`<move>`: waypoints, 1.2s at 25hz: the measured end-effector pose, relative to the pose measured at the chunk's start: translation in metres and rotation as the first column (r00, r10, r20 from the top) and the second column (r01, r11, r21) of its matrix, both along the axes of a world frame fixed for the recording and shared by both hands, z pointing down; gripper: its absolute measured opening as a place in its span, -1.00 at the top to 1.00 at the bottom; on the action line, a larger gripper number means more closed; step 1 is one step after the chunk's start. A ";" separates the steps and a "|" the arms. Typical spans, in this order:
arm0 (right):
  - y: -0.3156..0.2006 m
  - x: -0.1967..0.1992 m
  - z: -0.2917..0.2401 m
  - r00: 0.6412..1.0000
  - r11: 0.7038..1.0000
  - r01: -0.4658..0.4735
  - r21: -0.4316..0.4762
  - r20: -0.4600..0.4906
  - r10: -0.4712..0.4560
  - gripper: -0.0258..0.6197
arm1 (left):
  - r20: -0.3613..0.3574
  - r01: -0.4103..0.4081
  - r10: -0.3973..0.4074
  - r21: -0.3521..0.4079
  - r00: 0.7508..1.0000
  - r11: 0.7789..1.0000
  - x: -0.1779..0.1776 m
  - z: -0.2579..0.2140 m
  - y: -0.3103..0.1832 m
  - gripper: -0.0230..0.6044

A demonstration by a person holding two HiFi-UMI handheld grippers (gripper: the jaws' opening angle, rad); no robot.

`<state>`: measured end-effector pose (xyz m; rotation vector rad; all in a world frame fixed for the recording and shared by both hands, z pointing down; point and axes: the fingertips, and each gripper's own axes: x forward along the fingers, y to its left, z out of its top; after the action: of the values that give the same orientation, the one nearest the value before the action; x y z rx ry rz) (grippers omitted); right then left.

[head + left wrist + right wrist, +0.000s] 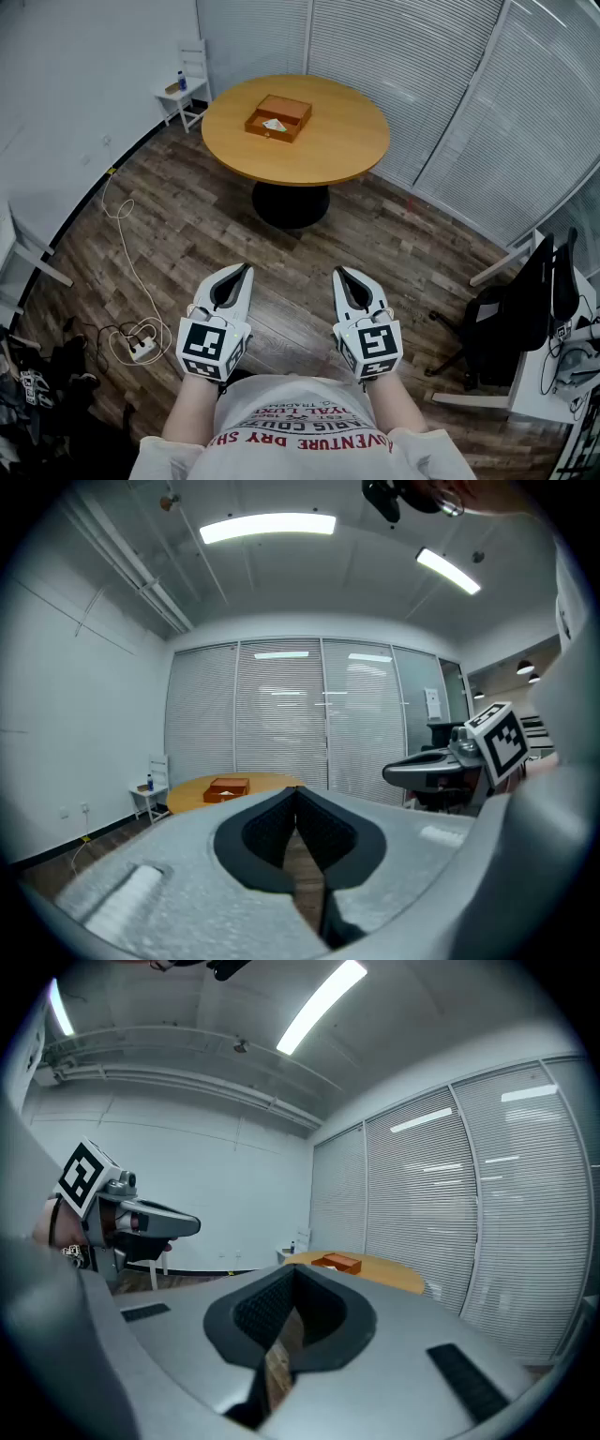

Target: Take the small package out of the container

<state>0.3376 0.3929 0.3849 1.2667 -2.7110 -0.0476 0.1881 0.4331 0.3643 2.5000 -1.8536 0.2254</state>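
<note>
An open brown wooden container [278,117] sits on the round wooden table [347,141] far ahead, with a small white package [273,124] inside it. The container also shows small and distant as a brown box [228,787] in the left gripper view and as an orange box [337,1262] in the right gripper view. My left gripper [246,269] and right gripper [339,273] are held side by side close to my body, well short of the table. Both have their tips together and nothing between them.
A white cable and power strip [141,345] lie on the wood floor at left. A white chair [187,89] stands by the back wall. A black office chair [511,309] and desk are at right. Blinds line the far walls.
</note>
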 end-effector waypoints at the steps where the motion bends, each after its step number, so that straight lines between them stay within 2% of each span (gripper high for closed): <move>1: -0.001 -0.002 0.000 1.000 1.000 0.002 0.000 0.001 -0.002 0.90 | 0.003 0.000 0.000 -0.001 1.000 1.000 -0.001 0.000 -0.001 0.89; 11: -0.009 -0.003 0.010 1.000 0.999 0.012 -0.030 0.015 -0.012 0.90 | -0.023 0.001 -0.002 -0.015 1.000 1.000 -0.001 0.011 -0.013 0.89; 15: -0.008 -0.011 0.011 0.999 0.998 0.047 -0.029 0.018 -0.047 0.90 | -0.035 -0.009 0.008 -0.020 0.999 1.000 -0.001 0.014 -0.016 0.89; 21: -0.015 -0.012 0.017 0.998 0.997 0.056 -0.045 0.012 -0.055 0.90 | -0.081 -0.020 0.018 -0.022 0.997 1.000 0.000 0.017 -0.028 0.89; 26: -0.043 -0.025 0.026 0.999 0.997 0.044 -0.071 0.016 -0.043 0.90 | -0.072 -0.025 0.021 -0.052 0.997 0.998 -0.018 0.030 -0.049 0.90; 30: -0.070 -0.053 0.033 0.999 0.994 0.030 -0.109 0.020 -0.028 0.90 | -0.071 -0.042 0.038 -0.064 0.997 0.997 -0.049 0.035 -0.074 0.89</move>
<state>0.2844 0.3225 0.4183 1.2031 -2.7063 0.1085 0.1394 0.3588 0.3997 2.4700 -1.7429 0.1931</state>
